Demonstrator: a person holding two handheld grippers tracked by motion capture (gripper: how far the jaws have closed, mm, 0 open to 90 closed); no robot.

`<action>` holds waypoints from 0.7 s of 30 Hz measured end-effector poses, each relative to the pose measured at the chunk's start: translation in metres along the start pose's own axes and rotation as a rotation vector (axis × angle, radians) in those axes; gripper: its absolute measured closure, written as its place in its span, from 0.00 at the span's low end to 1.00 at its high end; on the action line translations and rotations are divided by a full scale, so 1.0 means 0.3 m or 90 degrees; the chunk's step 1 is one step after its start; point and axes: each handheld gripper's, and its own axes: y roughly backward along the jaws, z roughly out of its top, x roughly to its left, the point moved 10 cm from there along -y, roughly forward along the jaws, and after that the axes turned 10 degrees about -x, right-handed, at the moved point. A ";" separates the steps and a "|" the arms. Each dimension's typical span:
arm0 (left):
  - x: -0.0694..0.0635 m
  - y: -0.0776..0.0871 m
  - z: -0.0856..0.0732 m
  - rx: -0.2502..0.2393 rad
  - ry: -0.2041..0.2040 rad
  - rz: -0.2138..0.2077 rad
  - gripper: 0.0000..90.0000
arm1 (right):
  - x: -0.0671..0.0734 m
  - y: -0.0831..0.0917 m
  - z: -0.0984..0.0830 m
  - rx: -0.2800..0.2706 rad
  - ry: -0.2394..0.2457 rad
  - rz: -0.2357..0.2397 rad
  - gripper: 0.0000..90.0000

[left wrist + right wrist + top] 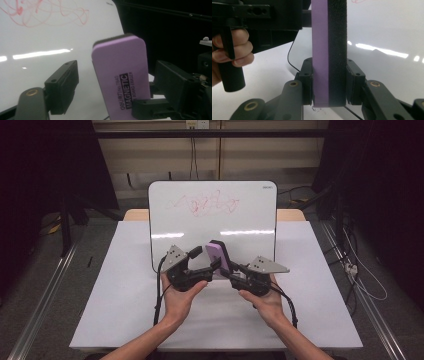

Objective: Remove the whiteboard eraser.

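Note:
A purple magnetic board eraser [218,256] with a black felt side stands upright in front of the whiteboard [215,220], which bears red scribbles. My right gripper [231,269] is shut on it; in the right gripper view its pads [306,75] clamp the purple and felt faces of the eraser [329,37] near its lower end. My left gripper [205,259] reaches in from the left, jaws open around the eraser [120,70]. White board shows between its left pad [62,87] and the purple face. A hand holds the left gripper's body [249,22].
The whiteboard leans at the back of a white table [115,305]. Cables trail from both grippers toward the person. Dark stands and floor rails flank the table.

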 end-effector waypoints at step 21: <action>0.003 -0.009 -0.036 -0.010 0.071 0.008 0.45 | 0.028 -0.030 -0.011 -0.014 -0.026 -0.008 0.71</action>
